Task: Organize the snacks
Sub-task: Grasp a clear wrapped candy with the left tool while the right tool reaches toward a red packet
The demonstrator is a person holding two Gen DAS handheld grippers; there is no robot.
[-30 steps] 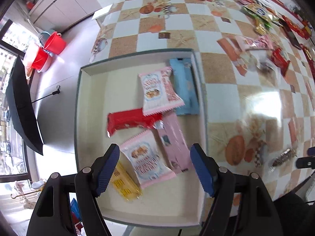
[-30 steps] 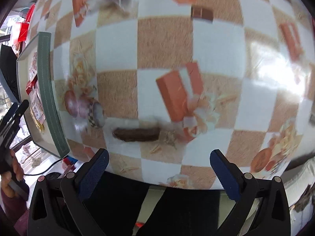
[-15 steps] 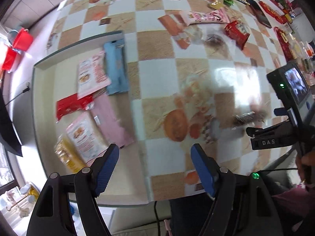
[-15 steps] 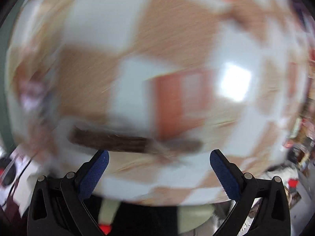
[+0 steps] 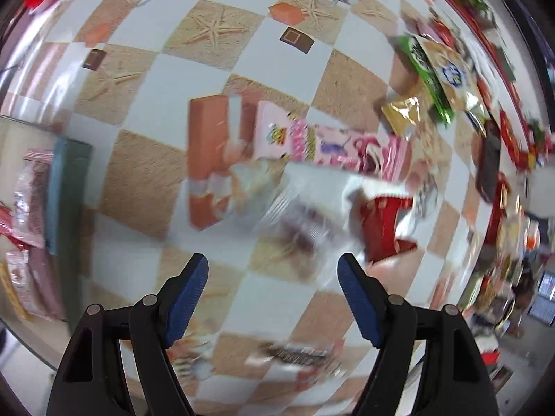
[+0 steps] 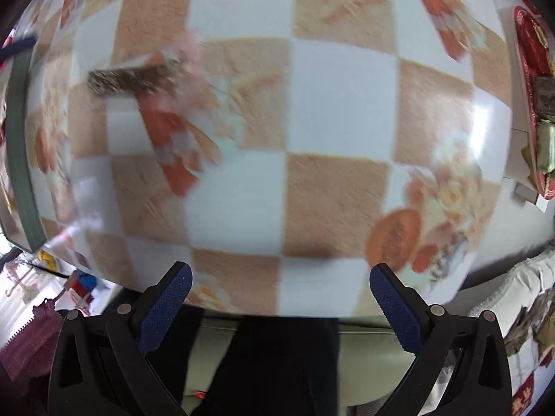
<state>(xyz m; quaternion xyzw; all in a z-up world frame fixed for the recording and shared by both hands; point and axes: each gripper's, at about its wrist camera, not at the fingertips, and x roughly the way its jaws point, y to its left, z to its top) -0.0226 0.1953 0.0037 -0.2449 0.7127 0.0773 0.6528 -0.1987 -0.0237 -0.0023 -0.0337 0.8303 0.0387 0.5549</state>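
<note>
Jaws of the left gripper (image 5: 273, 277) are being held wide apart above a blurred clear snack packet (image 5: 305, 222); the right gripper (image 6: 277, 289) is likewise being held open, with a dark snack bar (image 6: 130, 78) lying well ahead.

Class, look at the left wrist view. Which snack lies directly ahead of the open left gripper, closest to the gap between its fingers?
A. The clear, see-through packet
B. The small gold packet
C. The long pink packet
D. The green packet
A: the clear packet lies just beyond the left gripper, with the pink packet, gold packet and green packet farther off.
</note>
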